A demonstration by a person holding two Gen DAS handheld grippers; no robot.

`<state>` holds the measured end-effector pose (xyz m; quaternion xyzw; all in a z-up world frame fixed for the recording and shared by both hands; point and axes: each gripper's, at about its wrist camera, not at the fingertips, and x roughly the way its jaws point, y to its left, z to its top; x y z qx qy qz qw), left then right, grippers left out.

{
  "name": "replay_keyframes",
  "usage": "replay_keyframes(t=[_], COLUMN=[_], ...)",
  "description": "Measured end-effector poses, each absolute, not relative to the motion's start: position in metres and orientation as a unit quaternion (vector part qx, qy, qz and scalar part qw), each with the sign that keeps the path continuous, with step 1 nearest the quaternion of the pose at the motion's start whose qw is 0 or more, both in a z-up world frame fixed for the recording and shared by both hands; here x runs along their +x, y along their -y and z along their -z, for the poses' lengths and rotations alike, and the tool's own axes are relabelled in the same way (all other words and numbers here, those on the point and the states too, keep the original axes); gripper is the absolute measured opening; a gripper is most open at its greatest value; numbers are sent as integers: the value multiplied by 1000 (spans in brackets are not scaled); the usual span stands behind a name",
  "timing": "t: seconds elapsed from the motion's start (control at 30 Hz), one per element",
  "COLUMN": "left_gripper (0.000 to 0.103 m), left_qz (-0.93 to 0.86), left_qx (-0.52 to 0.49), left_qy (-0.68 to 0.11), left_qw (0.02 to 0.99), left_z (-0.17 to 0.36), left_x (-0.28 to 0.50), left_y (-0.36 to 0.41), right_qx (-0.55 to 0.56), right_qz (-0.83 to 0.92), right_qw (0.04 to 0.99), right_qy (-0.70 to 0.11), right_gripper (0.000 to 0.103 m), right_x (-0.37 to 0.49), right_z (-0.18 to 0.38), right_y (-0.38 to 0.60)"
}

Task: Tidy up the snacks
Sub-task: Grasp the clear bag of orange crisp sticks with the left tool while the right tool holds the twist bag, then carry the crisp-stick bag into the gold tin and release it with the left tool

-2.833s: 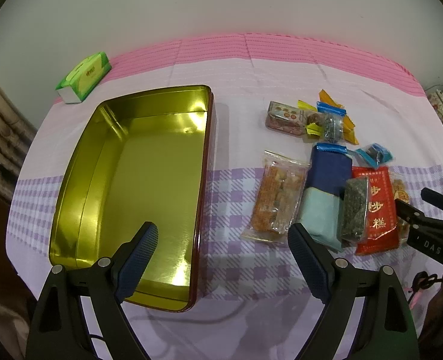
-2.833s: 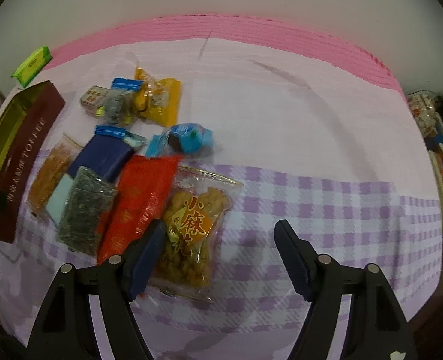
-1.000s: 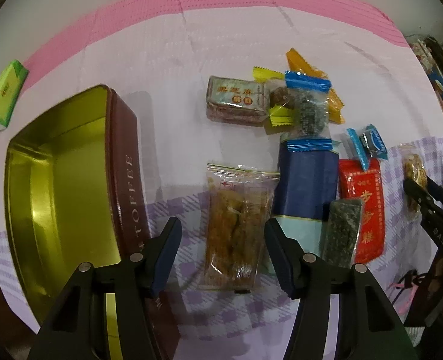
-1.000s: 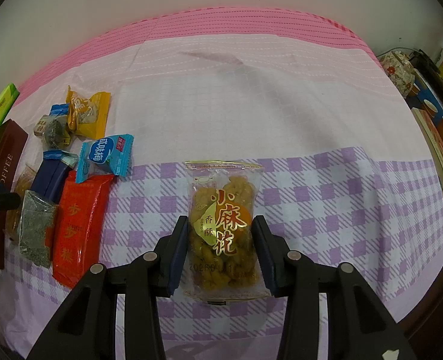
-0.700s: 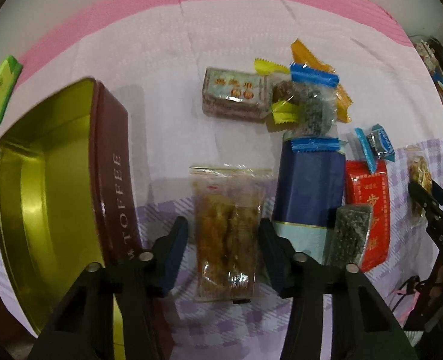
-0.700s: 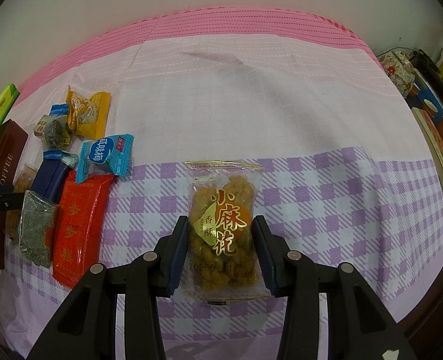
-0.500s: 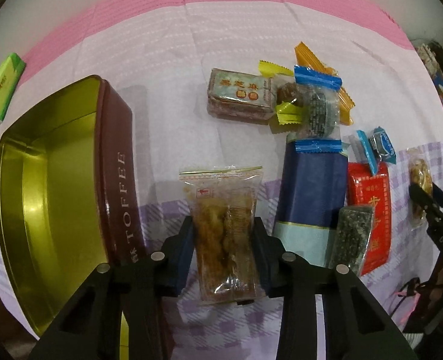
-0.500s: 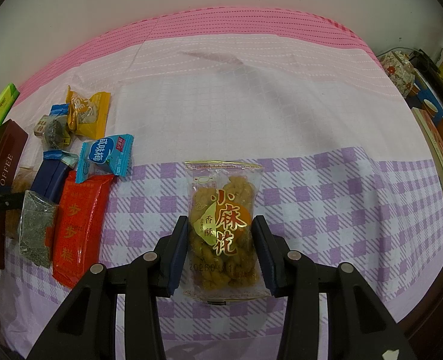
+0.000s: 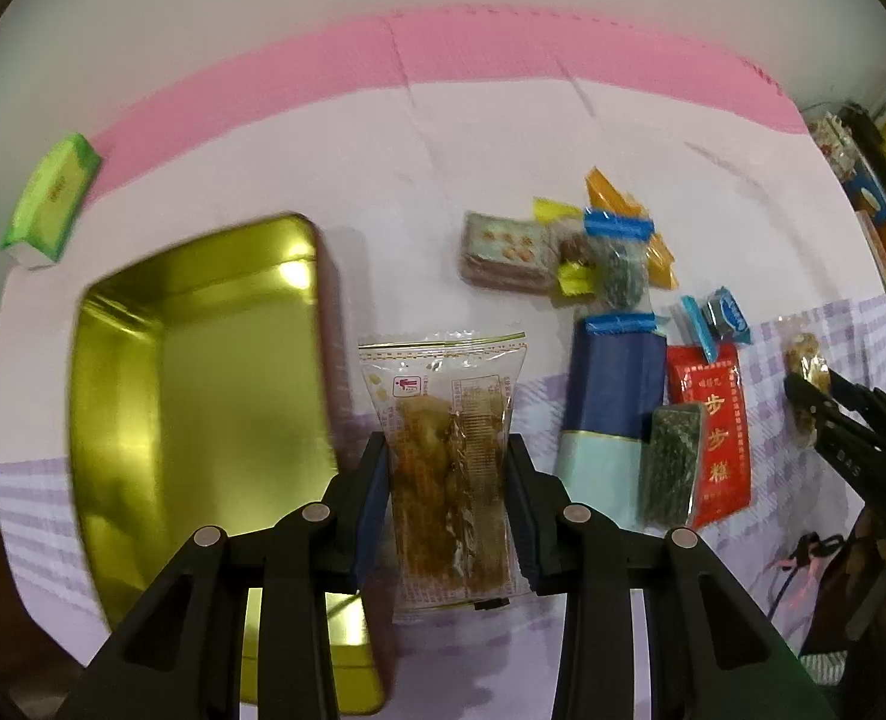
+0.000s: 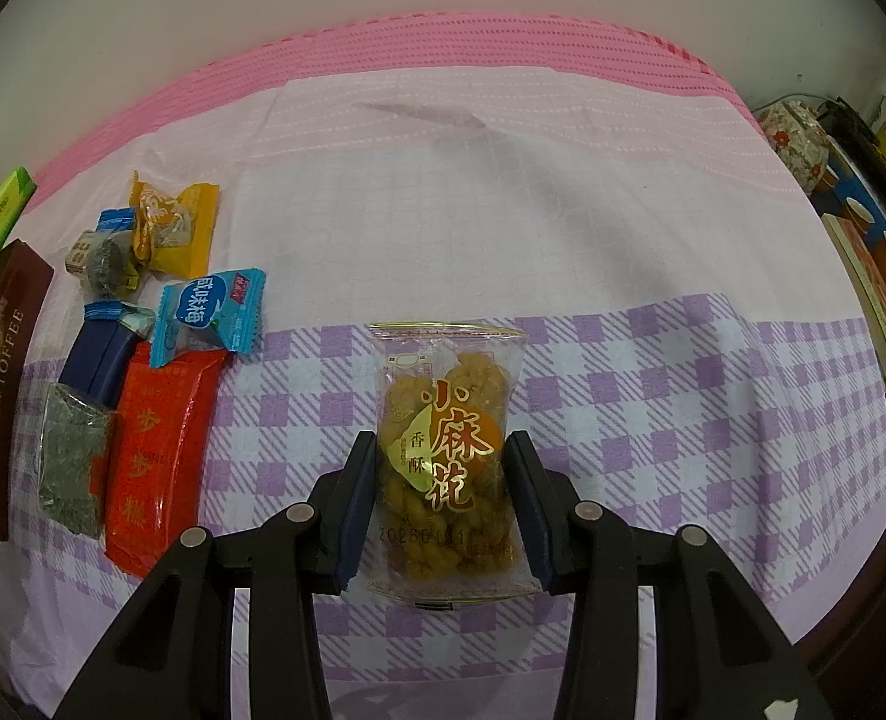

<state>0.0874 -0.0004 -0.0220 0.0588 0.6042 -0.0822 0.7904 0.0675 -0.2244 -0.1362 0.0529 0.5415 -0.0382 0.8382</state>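
Now left tongs (image 9: 447, 483) clamped on lifted clear snack pack (image 9: 445, 456), right tongs (image 10: 441, 495) unchanged gripping twist-snack bag (image 10: 445, 450)

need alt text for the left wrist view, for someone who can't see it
The left gripper is shut on a clear packet of golden fried twists, beside an open gold rectangular tin. To the right, more wrapped snacks, among them a navy packet and a red packet, lie on a pink and purple checked cloth.
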Motion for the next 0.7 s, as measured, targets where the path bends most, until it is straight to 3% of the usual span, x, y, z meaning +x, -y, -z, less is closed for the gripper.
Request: replay_keyframes(t=[0.27, 0.7], left_gripper=[37, 38], left_qz=[25, -31], left_qx=[91, 87], left_qy=[-593, -637], left_qw=[800, 766], left_z=[0, 42], left_x=[87, 78], left_y=[-68, -150], right_qx=[53, 53], right_qz=[39, 41], right_qw=[837, 831], right_qy=[-544, -553], right_gripper=[41, 41], right_x=[69, 73], right_z=[137, 138], right_y=[224, 226])
